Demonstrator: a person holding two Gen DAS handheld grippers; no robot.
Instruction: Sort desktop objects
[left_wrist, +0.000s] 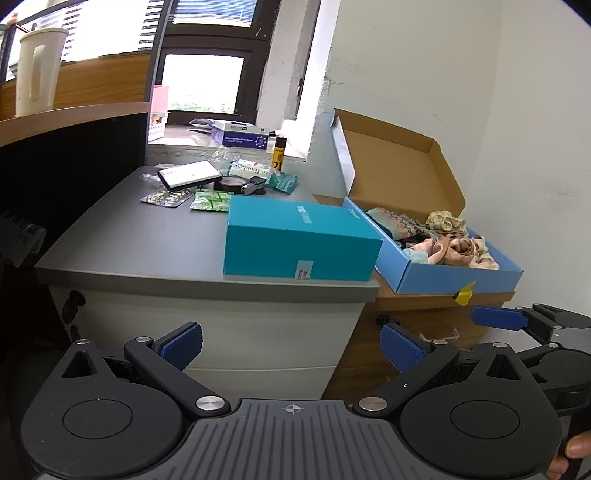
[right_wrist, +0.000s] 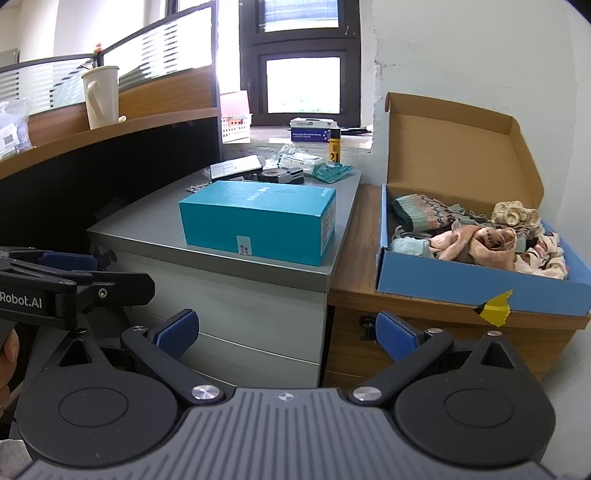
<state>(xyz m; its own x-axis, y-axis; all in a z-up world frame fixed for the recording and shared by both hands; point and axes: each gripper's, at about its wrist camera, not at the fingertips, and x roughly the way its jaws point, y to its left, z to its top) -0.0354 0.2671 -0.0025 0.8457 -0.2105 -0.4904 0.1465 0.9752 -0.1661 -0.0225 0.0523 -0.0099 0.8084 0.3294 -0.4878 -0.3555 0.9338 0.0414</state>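
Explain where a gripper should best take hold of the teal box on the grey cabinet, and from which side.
Probably grip the teal box across its two long side faces, coming from the front where its labelled end faces both open grippers. It lies flat near the cabinet edge; clutter sits behind it and the blue box on its right.

Blown-out daylight from the window (right_wrist: 303, 85) (sharp centre, fisheye-bent edges, dark corners).

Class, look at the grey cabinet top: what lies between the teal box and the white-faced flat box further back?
In the left wrist view, a green packet and a blister pack of pills lie between the teal box and the flat box.
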